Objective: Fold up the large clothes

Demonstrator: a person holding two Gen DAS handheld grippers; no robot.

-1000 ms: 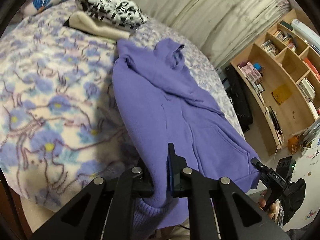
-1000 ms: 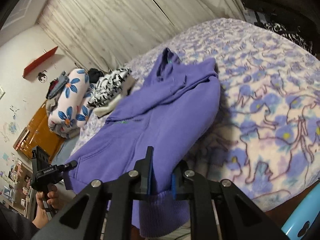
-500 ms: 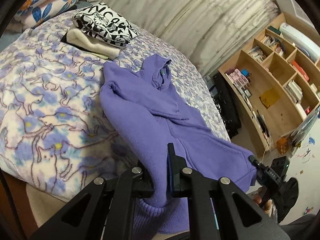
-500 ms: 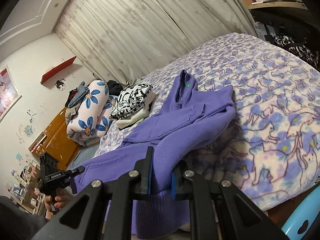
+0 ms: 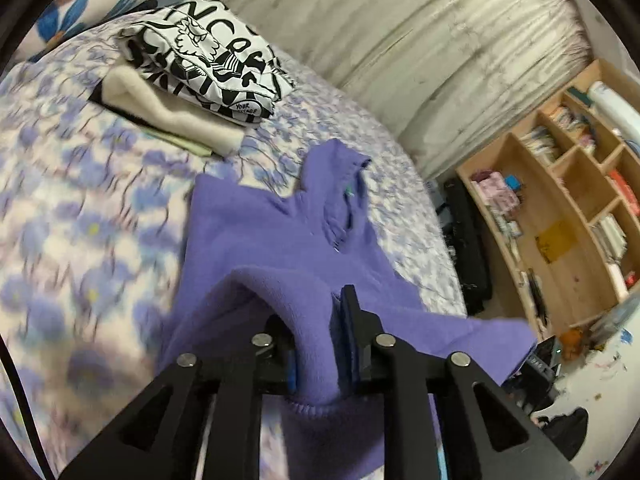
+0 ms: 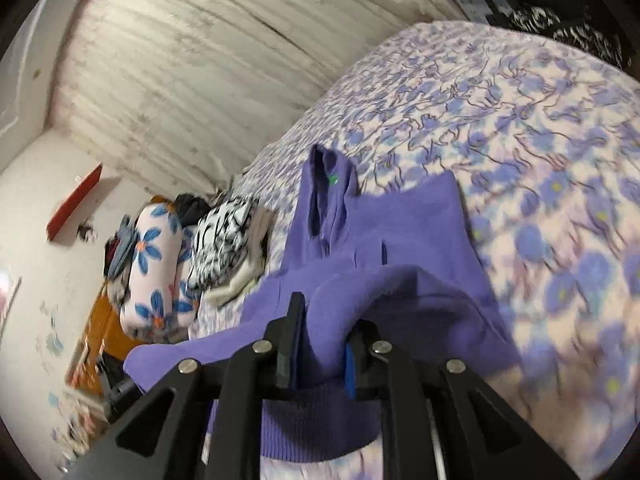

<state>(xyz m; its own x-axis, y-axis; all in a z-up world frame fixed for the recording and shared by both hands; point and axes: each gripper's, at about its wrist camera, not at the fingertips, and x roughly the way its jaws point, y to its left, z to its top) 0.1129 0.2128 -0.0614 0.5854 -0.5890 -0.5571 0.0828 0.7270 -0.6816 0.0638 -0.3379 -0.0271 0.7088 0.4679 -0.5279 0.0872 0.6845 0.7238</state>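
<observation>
Purple hoodie lies on the floral bedspread, its hem lifted and bunched, left gripper and right gripper both clamped on it. Wooden shelf unit holds what look like books, blurred. Folded clothes stack sits beyond.

Probably a bedroom: bed, curtain, bookshelf.
</observation>
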